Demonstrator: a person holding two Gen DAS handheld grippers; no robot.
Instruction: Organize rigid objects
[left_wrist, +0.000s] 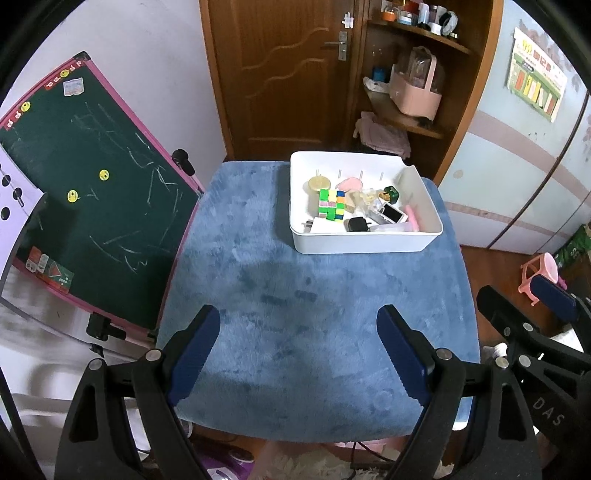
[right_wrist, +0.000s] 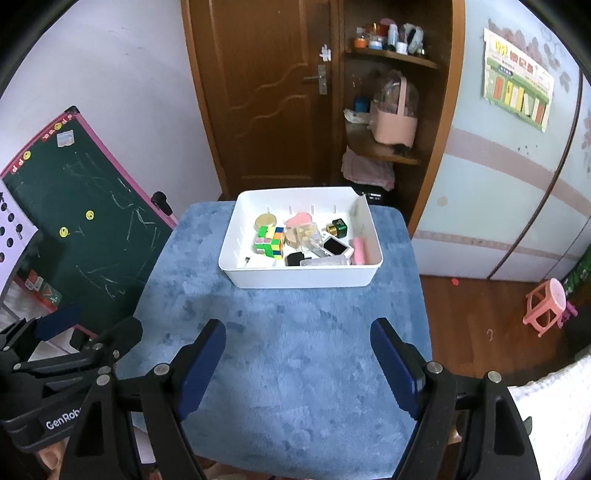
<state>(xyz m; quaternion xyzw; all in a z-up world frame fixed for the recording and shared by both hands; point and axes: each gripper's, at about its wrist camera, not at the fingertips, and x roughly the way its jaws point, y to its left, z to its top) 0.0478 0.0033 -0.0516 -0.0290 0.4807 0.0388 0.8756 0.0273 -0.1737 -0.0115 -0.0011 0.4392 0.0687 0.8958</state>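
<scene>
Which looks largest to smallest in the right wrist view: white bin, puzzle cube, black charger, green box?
1. white bin
2. puzzle cube
3. black charger and green box look about alike; unranked.

All sit at similar distance, so nearness hardly skews this.

A home bedroom: wooden door (right_wrist: 266, 92), child's chalkboard (left_wrist: 92, 192), pink stool (right_wrist: 546, 306).

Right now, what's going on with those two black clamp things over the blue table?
A person holds a grasping tool in each hand. The left tool and right tool both hover open and empty over the near part of the blue cloth-covered table. All the small items, such as the colourful puzzle cube and black charger, lie in the white bin at the table's far end.
</scene>
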